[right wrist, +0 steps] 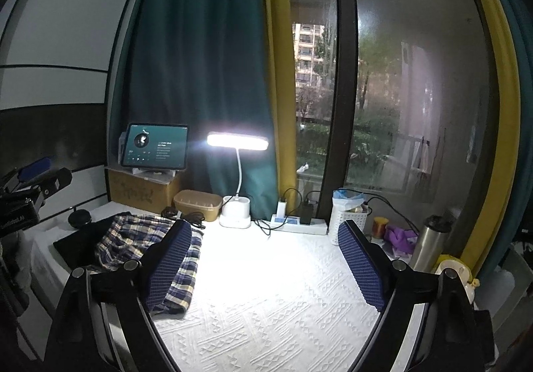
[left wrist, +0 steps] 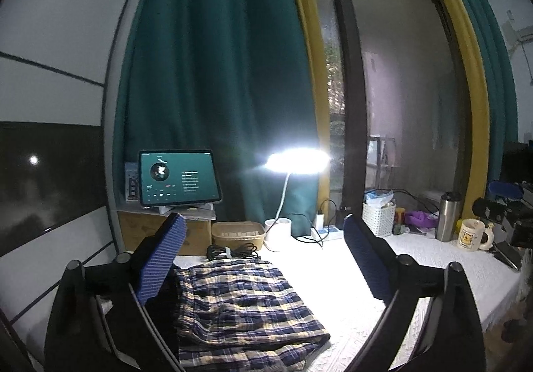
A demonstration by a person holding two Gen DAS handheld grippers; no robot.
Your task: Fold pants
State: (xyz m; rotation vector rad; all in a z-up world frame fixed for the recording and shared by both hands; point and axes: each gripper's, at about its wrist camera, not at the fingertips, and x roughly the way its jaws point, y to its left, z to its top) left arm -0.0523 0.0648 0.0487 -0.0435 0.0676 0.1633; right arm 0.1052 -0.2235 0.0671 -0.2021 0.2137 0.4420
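While both tools gape empty, folded pants leave tablecloth bare rightward.

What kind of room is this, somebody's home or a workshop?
Most likely a lived-in room at home: a table under a white textured cloth by a curtained window, with a lit desk lamp, a tablet playing music, and plaid pants lying folded.

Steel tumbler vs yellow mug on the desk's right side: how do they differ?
The tumbler is tall, slim, bare metal with a dark lid; the mug is short, squat, cream with a yellow cartoon print. The tumbler shows no handle; the mug has one, facing right. The tumbler is lidded; the mug is open-topped. Both stand upright on the white cloth, side by side.
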